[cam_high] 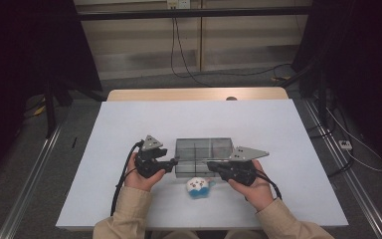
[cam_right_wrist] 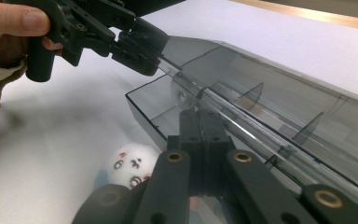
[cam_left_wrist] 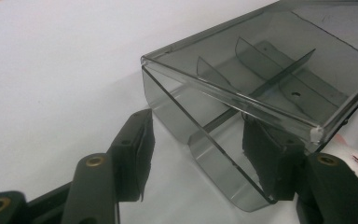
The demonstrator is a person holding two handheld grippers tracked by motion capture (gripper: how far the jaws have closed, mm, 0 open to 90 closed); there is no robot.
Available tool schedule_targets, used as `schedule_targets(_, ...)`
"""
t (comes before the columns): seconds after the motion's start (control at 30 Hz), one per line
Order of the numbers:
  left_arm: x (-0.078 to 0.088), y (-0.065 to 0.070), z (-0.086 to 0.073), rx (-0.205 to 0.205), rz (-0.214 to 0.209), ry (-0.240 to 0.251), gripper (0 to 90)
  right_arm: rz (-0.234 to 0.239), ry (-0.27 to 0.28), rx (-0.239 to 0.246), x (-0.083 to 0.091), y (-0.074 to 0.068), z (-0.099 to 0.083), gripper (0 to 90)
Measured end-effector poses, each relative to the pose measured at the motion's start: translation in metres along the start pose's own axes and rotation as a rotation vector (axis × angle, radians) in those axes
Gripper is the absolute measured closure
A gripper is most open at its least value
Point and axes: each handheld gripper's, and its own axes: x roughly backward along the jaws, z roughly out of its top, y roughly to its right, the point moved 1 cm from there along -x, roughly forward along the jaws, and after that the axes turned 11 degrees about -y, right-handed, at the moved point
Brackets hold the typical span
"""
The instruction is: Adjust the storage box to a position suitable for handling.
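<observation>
Boxes like this smoked clear plastic one (cam_high: 203, 155) sat at the middle of the white table (cam_high: 129, 124), and both grippers met it at its near edge. The right gripper (cam_high: 213, 165) had its jaws pressed together on the near edge of the lid (cam_right_wrist: 261, 107), which stood lifted a little off the box, seemingly so that the lid could be swung up and the compartments reached. The left gripper (cam_high: 173, 162) had its jaws half apart at the near left corner of the box; one pad (cam_left_wrist: 142, 144) stood clear of the wall and the other sat close under the lid's corner, so it gripped nothing, and it looked placed there to steady the box. A small white and blue plush toy (cam_high: 199, 187) lay on the table just near of the box, between the two hands, probably waiting to go inside.

From the high view the box read as one flat dark shape, with the toy and both hands laid out around it. From the left gripper view the gap between lid and box wall showed plainly, along with the dividers (cam_left_wrist: 261, 60) inside. From the right gripper view the pinch on the lid's edge was clear, and the left gripper (cam_right_wrist: 142, 46) appeared at the far corner with the toy's face (cam_right_wrist: 130, 165) below
</observation>
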Motion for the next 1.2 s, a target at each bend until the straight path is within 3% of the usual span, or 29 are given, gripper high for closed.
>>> schedule_targets(0.2, -0.002, 0.000, 0.003, 0.009, -0.005, 0.018, 43.4, -0.018, 0.000, -0.012, 0.005, 0.003, -0.004, 79.5)
schedule_targets(0.47, -0.002, 0.000, 0.006, 0.017, -0.002, 0.029, 43.2, -0.091, -0.019, -0.038, 0.020, 0.014, -0.016, 64.8)
schedule_targets(0.57, -0.004, 0.000, 0.007, 0.019, -0.003, 0.031, 43.2, -0.143, -0.020, -0.052, 0.026, 0.021, -0.020, 59.5)
schedule_targets(0.7, -0.005, -0.001, 0.007, 0.018, 0.000, 0.021, 43.3, -0.223, -0.006, -0.081, 0.032, 0.035, -0.021, 57.8)
schedule_targets(0.83, -0.005, -0.001, 0.008, 0.018, -0.005, 0.027, 43.6, -0.254, 0.009, -0.101, 0.035, 0.045, -0.020, 57.7)
schedule_targets(1.2, -0.004, -0.002, 0.011, 0.017, 0.004, 0.049, 45.9, -0.256, 0.038, -0.062, 0.030, 0.049, -0.009, 63.8)
